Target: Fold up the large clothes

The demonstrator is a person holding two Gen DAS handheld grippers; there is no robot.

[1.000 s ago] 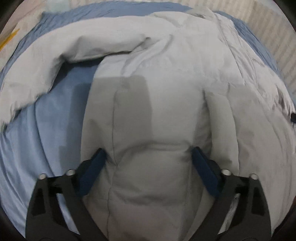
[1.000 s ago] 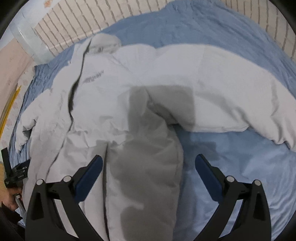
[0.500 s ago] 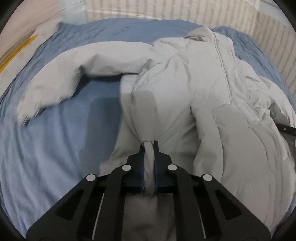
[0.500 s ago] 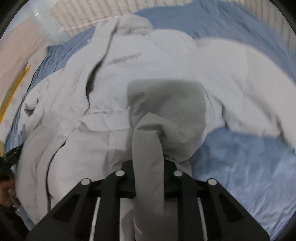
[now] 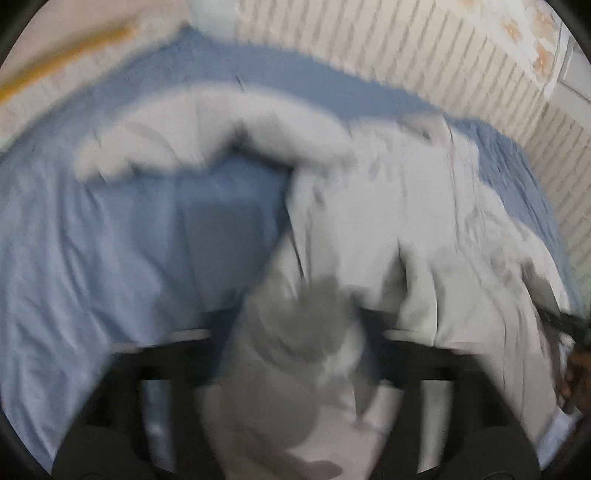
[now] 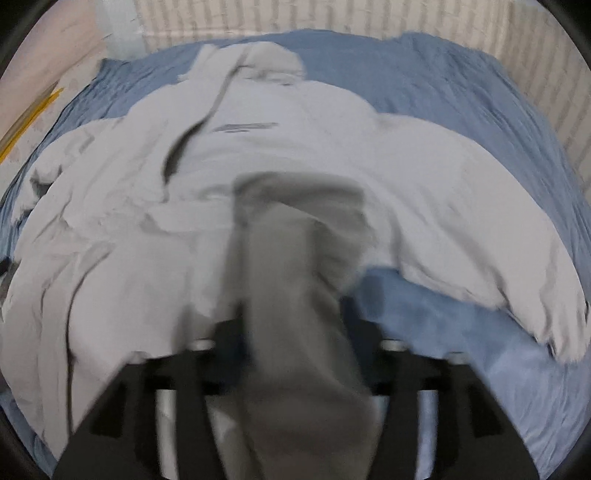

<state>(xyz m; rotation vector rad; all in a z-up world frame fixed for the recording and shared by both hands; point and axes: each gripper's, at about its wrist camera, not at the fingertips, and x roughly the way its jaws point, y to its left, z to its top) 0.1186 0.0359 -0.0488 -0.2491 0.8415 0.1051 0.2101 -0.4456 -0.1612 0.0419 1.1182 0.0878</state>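
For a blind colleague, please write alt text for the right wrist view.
A pale grey padded jacket lies spread on a blue bedsheet, its hem bunched up between the parted fingers of the right gripper. The picture is motion-blurred; a striped wall stands behind the bed.

Bed with a creased blue sheet (image 6: 461,110), 1 pale grey padded jacket (image 6: 295,147) spread directly on it ahead of the grippers, sleeves out to both sides

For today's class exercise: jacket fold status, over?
Left gripper and right gripper just opened, jacket between both. Jacket sprawled on blue sheet. No obstruction seen.
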